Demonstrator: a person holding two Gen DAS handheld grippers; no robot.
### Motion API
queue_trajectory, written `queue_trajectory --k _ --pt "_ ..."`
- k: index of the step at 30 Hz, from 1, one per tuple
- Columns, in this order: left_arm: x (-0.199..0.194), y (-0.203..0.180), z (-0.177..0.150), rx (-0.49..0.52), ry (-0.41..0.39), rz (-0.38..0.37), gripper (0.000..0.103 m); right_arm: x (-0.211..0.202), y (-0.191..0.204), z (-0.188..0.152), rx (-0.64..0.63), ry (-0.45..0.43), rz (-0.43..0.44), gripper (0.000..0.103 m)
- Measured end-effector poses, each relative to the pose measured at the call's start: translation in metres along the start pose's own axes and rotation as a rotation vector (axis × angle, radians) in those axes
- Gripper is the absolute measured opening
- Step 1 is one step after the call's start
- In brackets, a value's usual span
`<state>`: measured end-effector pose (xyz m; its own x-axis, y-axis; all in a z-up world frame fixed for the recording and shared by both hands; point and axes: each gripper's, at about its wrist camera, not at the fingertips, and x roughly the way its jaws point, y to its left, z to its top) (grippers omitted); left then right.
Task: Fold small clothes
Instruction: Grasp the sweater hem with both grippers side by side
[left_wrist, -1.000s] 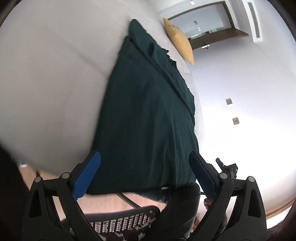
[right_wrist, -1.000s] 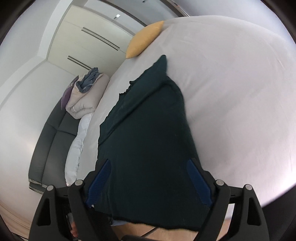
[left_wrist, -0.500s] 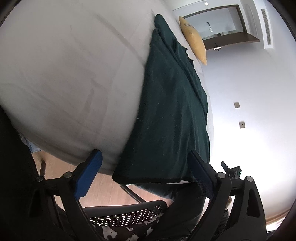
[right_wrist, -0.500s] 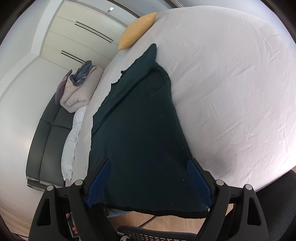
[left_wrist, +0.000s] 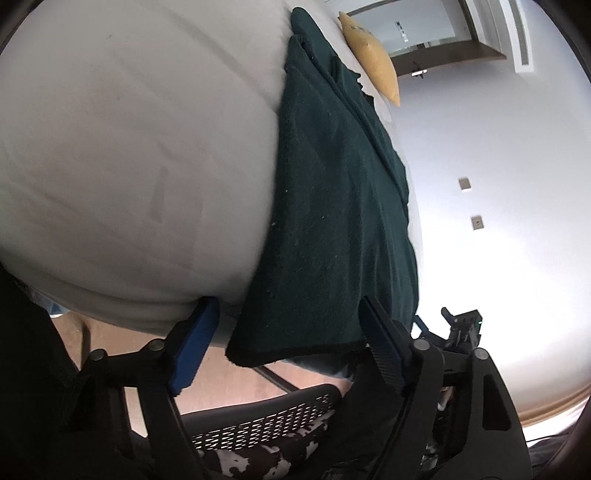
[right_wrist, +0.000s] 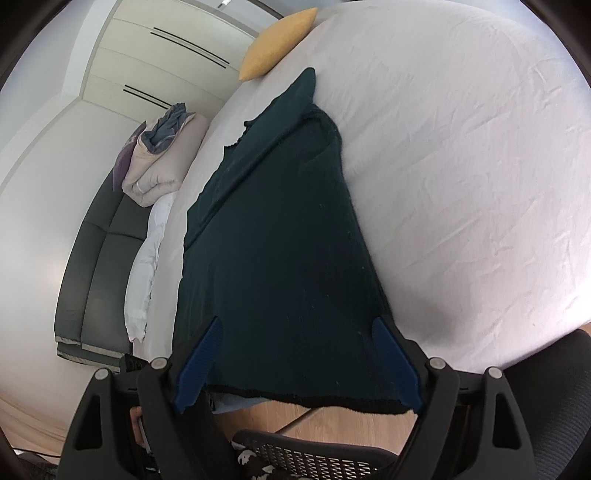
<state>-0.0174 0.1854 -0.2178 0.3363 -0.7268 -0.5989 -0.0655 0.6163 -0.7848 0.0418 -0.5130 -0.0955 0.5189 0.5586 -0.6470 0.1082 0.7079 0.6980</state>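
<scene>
The white bed carries a dark green garment laid lengthwise near its edge, its black-trimmed hem hanging just over the near side. Both tools sit at that hem, spread wide and holding nothing: the left gripper and the right gripper. I'd say each should bite a hem corner squarely, catching every layer, before lifting together toward the yellow pillow.

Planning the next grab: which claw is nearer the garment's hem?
Right, slightly. The right claw straddles the hem of the garment, open around it. The left claw is open at the hem's corner, mostly off its side.
</scene>
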Motion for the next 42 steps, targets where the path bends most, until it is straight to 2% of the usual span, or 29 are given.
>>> queue_trajectory --k 2,5,7,9,13,14,18,24,27,28,29,32,37,42 --pt "0.0 -0.001 0.001 -0.003 -0.002 0.005 0.069 -0.003 -0.002 0.0 0.003 0.011 -0.016 0.085" --pt "0.0 0.004 0.002 -0.025 -0.003 -0.006 0.057 -0.011 -0.007 0.0 0.016 0.029 -0.035 0.085" --pt "0.0 0.004 0.001 -0.025 0.001 -0.01 0.04 -0.016 -0.013 0.0 0.031 0.037 -0.054 0.085" --pt "0.002 0.003 0.002 -0.02 0.012 -0.018 0.03 -0.017 -0.018 0.0 0.045 0.046 -0.053 0.085" --pt "0.009 -0.005 0.002 0.012 0.038 -0.029 0.03 -0.006 -0.027 -0.004 0.072 0.122 -0.084 0.083" --pt "0.011 -0.005 0.002 0.014 0.045 -0.03 0.03 -0.003 -0.027 -0.005 0.059 0.133 -0.1 0.079" --pt "0.015 -0.004 0.005 0.002 0.057 -0.045 0.03 0.002 -0.029 -0.003 0.072 0.148 -0.082 0.078" --pt "0.019 -0.003 0.006 -0.002 0.062 -0.043 0.015 0.011 -0.034 -0.002 0.082 0.207 -0.077 0.066" --pt "0.018 -0.003 0.005 -0.003 0.057 -0.048 0.012 0.015 -0.036 -0.005 0.076 0.25 -0.087 0.047" --pt "0.017 -0.002 0.005 -0.002 0.057 -0.049 0.011 0.016 -0.037 -0.007 0.075 0.261 -0.094 0.037" --pt "0.017 -0.002 0.005 -0.003 0.055 -0.05 0.011 0.016 -0.038 -0.008 0.079 0.263 -0.096 0.028" --pt "0.014 -0.004 0.003 0.002 0.05 -0.058 0.009 0.013 -0.038 -0.013 0.085 0.246 -0.084 0.014" --pt "0.007 -0.012 0.001 0.01 0.026 -0.084 0.008 0.002 -0.027 -0.016 0.047 0.187 -0.068 0.01" --pt "-0.01 -0.016 0.005 -0.007 -0.031 -0.137 0.008 -0.005 -0.011 -0.01 0.009 0.111 -0.032 0.009"
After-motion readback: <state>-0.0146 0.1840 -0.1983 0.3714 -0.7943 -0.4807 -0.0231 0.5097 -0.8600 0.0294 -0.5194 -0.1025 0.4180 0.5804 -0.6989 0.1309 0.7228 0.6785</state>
